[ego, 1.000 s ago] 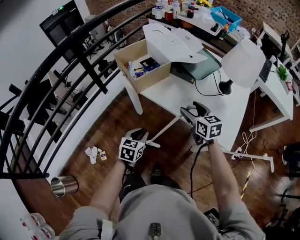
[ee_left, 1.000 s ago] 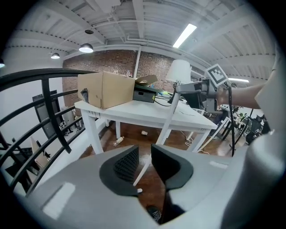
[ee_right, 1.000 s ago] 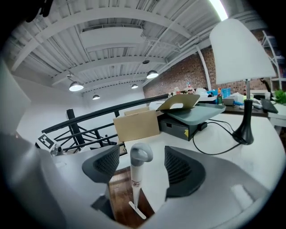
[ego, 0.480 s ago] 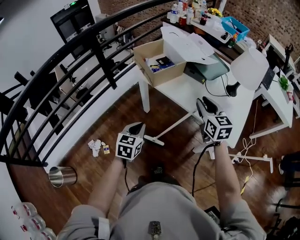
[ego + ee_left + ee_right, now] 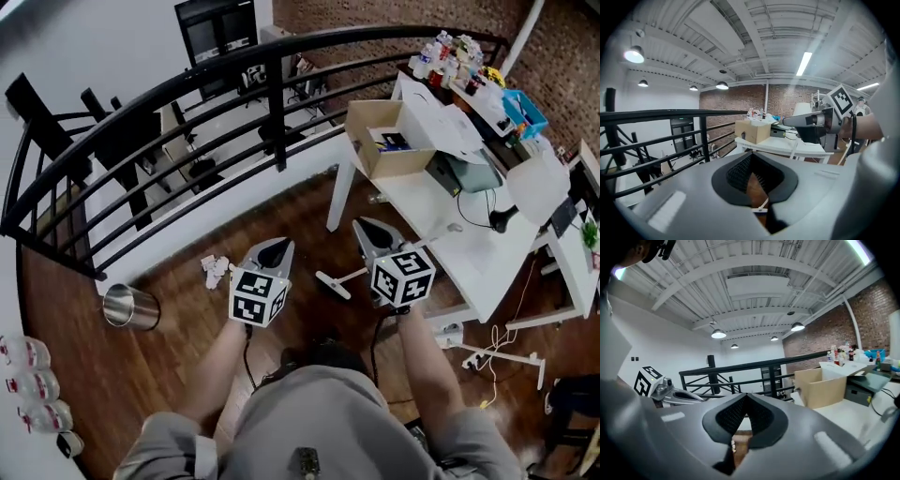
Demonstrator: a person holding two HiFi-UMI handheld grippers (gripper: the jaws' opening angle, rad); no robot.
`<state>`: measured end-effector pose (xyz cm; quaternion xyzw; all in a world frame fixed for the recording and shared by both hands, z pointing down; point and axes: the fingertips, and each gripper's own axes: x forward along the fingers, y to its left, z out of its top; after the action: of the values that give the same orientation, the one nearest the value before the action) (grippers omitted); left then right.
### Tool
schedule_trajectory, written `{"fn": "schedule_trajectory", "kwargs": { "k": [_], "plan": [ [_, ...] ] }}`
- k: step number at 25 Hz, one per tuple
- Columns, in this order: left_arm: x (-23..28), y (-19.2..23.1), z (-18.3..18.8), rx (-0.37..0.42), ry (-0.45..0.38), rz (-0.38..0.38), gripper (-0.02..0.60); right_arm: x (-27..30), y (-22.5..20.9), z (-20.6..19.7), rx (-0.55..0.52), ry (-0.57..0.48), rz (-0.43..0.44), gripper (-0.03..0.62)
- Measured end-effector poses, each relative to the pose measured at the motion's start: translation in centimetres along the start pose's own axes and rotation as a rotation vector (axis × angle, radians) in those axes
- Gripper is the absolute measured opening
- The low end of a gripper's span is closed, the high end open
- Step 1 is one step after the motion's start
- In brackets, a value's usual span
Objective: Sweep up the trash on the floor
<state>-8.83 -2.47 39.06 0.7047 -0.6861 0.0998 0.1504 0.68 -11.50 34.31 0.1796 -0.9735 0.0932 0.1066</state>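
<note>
Crumpled white paper trash (image 5: 216,269) lies on the wooden floor by the foot of the black railing (image 5: 234,70). My left gripper (image 5: 277,247) hovers just right of it, held up in the air, jaws shut and empty (image 5: 751,158). My right gripper (image 5: 360,225) is level with it further right. Its jaws have just been closing with nothing between them, and they stand shut (image 5: 746,403). A white stick with a short cross-piece (image 5: 334,284) rests on the floor between the two grippers and leans toward the table. Each gripper shows in the other's view, the right gripper (image 5: 820,124) and the left gripper (image 5: 670,392).
A shiny metal bin (image 5: 131,307) stands on the floor at the left. The white table (image 5: 473,267) at the right carries a cardboard box (image 5: 375,150), a printer and a lamp. Plastic bottles (image 5: 23,380) line the far left edge. Cables and a power strip (image 5: 450,336) lie under the table.
Both grippers have risen and swung left, from the table toward the railing and the trash. Both pairs of jaws have closed, with nothing between them.
</note>
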Motion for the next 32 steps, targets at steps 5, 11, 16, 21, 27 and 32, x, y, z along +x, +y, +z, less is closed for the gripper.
{"fn": "schedule_trajectory", "kwargs": {
  "k": [5,11,16,21,27,32],
  "plan": [
    [-5.6,3.8,0.8,-0.043,-0.062,0.144,0.006,3.7,9.6,1.4,-0.063,-0.012,0.226,0.000],
    [-12.1,6.8,2.6,-0.087,-0.128,0.322,0.008,6.2,19.3,3.2,-0.139,-0.012,0.476,0.000],
    [-14.7,6.7,1.8,-0.112,-0.134,0.425,0.008,6.3,22.8,3.8,-0.183,-0.021,0.587,0.000],
    [-16.7,7.0,1.6,-0.124,-0.136,0.473,0.006,5.9,24.6,4.1,-0.199,-0.024,0.622,0.000],
    [-17.8,7.2,2.0,-0.120,-0.156,0.497,0.008,5.5,25.3,3.8,-0.202,-0.022,0.639,0.000],
    [-17.7,7.2,2.1,-0.119,-0.162,0.494,0.008,5.6,24.9,3.9,-0.193,-0.026,0.628,0.000]
  ]
}}
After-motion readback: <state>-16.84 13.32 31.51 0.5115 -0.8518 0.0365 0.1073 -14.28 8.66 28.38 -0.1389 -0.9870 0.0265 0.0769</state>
